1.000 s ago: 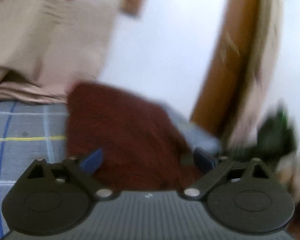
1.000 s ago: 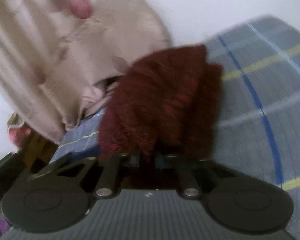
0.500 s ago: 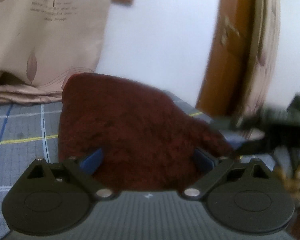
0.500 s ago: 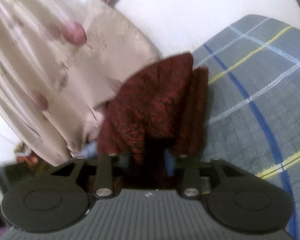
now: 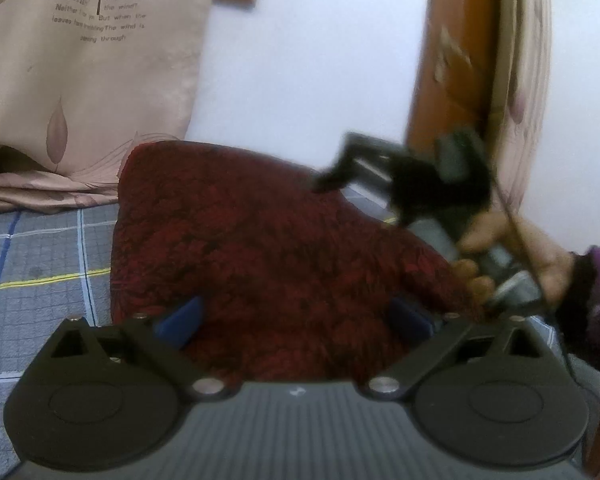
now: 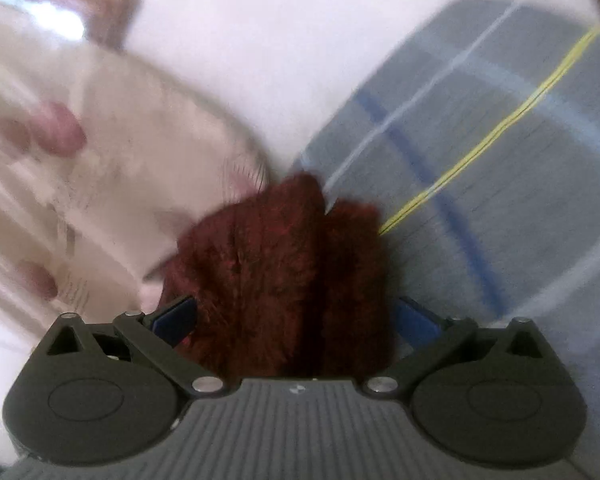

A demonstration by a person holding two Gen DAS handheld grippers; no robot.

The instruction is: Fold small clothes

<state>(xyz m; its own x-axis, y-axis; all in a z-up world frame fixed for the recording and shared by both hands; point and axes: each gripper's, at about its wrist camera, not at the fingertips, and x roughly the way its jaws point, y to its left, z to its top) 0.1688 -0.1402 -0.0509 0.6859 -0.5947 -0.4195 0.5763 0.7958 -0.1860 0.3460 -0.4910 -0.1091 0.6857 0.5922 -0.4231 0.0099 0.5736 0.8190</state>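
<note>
Left tongs first: from the left wrist we hold them spread wide over the dark red garment, pads off the cloth, which lies on the plaid bed below the beige curtain. Beyond, our right hand carries the other tool. From the right wrist, our right tongs are opening, the folded red cloth between the blue pads but released, we judge, to let the fold settle.

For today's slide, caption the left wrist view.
Left gripper open over dark red cloth on checked bedsheet.
</note>
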